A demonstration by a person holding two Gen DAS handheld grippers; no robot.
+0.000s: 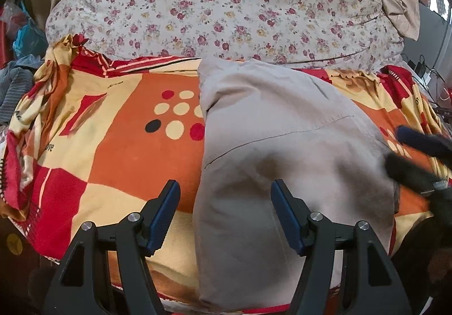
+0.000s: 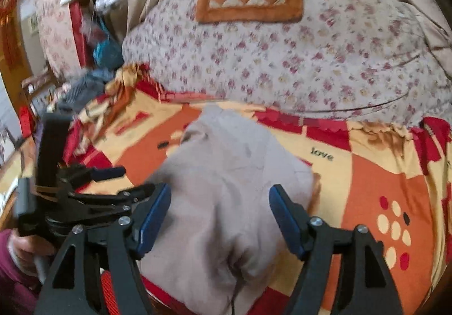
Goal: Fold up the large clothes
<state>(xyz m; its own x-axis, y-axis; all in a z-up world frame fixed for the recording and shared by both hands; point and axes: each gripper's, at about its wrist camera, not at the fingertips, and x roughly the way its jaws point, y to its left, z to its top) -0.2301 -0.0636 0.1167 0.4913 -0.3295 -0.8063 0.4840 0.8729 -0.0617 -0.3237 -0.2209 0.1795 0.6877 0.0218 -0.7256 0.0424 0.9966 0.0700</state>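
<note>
The garment (image 1: 282, 151) in front of you is a beige cloth piece lying lengthwise on the blanket (image 1: 118, 162), already doubled into a long strip, with its near end hanging toward you over the bed edge. It looks light and limp, likely a thin woven cotton; expect it to sag and slide on the blanket rather than hold a crease. Take it at a corner or along the folded edge, pinching every layer, not at the soft middle. Your left gripper (image 1: 225, 196) is spread wide and holds nothing, poised over the strip's left edge. Your right gripper (image 2: 219, 199) is also wide open and empty, above the near part of the cloth. Beyond lies the floral quilt (image 1: 226, 18).
</note>
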